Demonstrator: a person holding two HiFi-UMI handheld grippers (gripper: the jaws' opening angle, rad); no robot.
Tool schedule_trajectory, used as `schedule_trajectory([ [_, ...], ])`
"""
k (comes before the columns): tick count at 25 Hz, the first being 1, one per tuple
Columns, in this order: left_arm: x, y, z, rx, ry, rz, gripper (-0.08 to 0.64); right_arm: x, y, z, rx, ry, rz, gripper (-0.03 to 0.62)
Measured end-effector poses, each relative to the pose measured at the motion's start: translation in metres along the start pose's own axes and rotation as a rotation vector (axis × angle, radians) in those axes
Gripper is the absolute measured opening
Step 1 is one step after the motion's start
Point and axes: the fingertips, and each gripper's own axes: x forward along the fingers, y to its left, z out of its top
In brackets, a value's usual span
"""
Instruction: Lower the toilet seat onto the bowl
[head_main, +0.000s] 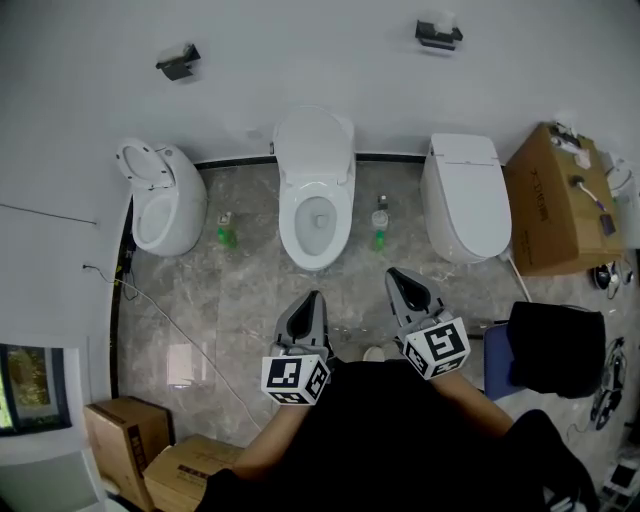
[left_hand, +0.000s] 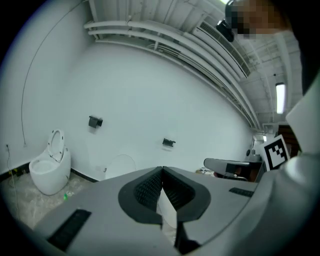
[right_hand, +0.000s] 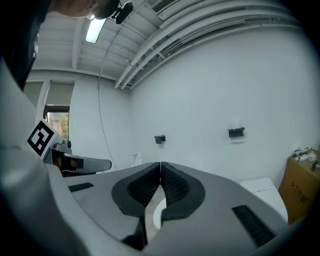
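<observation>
Claws, left (head_main: 313, 297) and right (head_main: 393, 273), I hold pressed together on nothing, level over the floor's (head_main: 245, 300) middle, well short of the middle toilet (head_main: 316, 215), with nothing yet to push.

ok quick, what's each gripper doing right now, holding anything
left gripper: closed, nothing between the jaws
right gripper: closed, nothing between the jaws
</observation>
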Motion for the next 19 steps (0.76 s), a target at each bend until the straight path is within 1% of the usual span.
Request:
schedule_trajectory([
  [1,-0.003,-0.006,-0.001,0.028,0.0,0.001,0.015,-0.008,-0.003,0.002,-0.004,-0.011,-0.015,0.032],
  [3,-0.006,-0.014,-0.005,0.052,0.008,-0.001,0.015,-0.02,-0.008,0.006,-0.007,-0.027,-0.04,0.032],
  [9,-0.003,-0.038,-0.009,0.063,0.011,-0.038,0.015,-0.042,-0.012,0.007,-0.001,-0.043,-0.077,0.032],
  [12,0.0,-0.049,-0.008,0.064,0.0,-0.053,0.015,-0.052,-0.016,0.005,-0.019,-0.037,-0.081,0.032],
  [14,0.002,-0.055,-0.008,0.064,-0.007,-0.058,0.015,-0.056,-0.019,0.002,-0.032,-0.035,-0.078,0.031],
  [19,-0.001,-0.066,-0.016,0.062,-0.012,-0.063,0.015,-0.069,-0.023,-0.004,-0.031,-0.032,-0.101,0.031],
])
